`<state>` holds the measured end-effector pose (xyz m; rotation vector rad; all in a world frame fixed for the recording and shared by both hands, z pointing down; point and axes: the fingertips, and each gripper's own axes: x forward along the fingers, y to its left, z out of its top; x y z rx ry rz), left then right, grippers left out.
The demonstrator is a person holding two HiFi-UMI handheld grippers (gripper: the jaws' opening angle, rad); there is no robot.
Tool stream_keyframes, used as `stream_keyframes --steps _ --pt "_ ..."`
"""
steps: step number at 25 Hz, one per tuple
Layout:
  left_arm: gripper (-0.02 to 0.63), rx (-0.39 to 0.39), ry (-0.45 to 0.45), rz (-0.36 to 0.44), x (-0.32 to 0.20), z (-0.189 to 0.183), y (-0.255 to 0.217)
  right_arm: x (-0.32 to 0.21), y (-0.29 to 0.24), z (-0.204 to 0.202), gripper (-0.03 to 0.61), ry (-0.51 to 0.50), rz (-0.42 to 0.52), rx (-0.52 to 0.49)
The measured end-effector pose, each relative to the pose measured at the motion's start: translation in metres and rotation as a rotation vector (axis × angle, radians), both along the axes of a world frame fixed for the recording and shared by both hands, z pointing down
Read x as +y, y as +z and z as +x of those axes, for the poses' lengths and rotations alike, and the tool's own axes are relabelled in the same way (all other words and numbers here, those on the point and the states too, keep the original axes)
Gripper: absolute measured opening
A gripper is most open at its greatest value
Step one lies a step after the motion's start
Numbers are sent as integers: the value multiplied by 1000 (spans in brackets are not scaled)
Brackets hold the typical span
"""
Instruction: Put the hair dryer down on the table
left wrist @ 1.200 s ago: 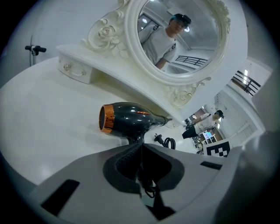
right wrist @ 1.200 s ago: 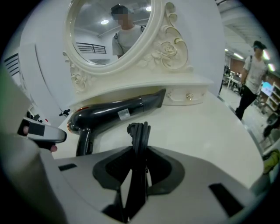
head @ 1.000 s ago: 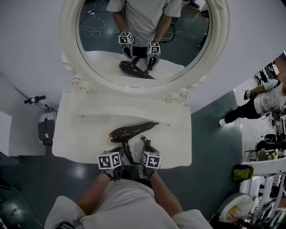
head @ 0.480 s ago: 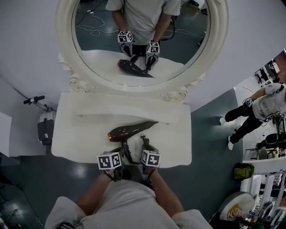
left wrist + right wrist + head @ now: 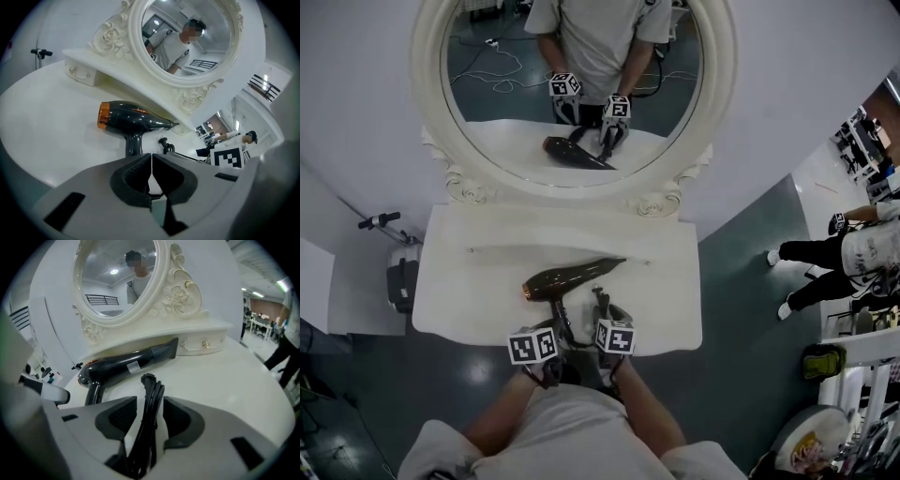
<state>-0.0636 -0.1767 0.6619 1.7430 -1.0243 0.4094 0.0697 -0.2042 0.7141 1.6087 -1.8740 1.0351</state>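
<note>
hair dryer (image 5: 567, 278) — ahead of tools | left tool (image 5: 151, 176) together | right tool (image 5: 150, 420) opening, cord (image 5: 151, 394) between, seemingly loose

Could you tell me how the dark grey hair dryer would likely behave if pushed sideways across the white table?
The dark grey hair dryer lies on its side, handle flat on the white table, so it would probably slide or pivot, not roll. Its glossy shell looks slippery. The folded black cord between the opening right tongs would likely drag floppily.
</note>
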Motion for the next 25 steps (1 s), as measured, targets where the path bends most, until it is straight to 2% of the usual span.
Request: stream_keyframes --steps 3,6,10,11,13,14,17,25 --pt "14 -12 -8 13 6 8 -4 7 -14 7 181 5 35 -9" --pt "14 -40 -23 74 6 17 -16 15 -39 11 181 5 86 -57" --pt "14 -41 -85 140 4 33 -31 22 -82 5 176 -80 192 -95" --pt "14 -39 -97 149 7 37 -34 26 -90 3 159 -100 214 -100" --pt "14 -48 -107 178 12 42 -41 35 -106 2 59 -137 265 -101" --pt "14 -55 -106 196 15 46 -45 39 -114 1 32 -157 295 -98" --pt "14 -71 -105 241 24 56 -55 48 -134 3 20 -201 366 -94" --pt "14 -78 -138 329 50 77 -80 70 -166 19 15 -239 464 -101"
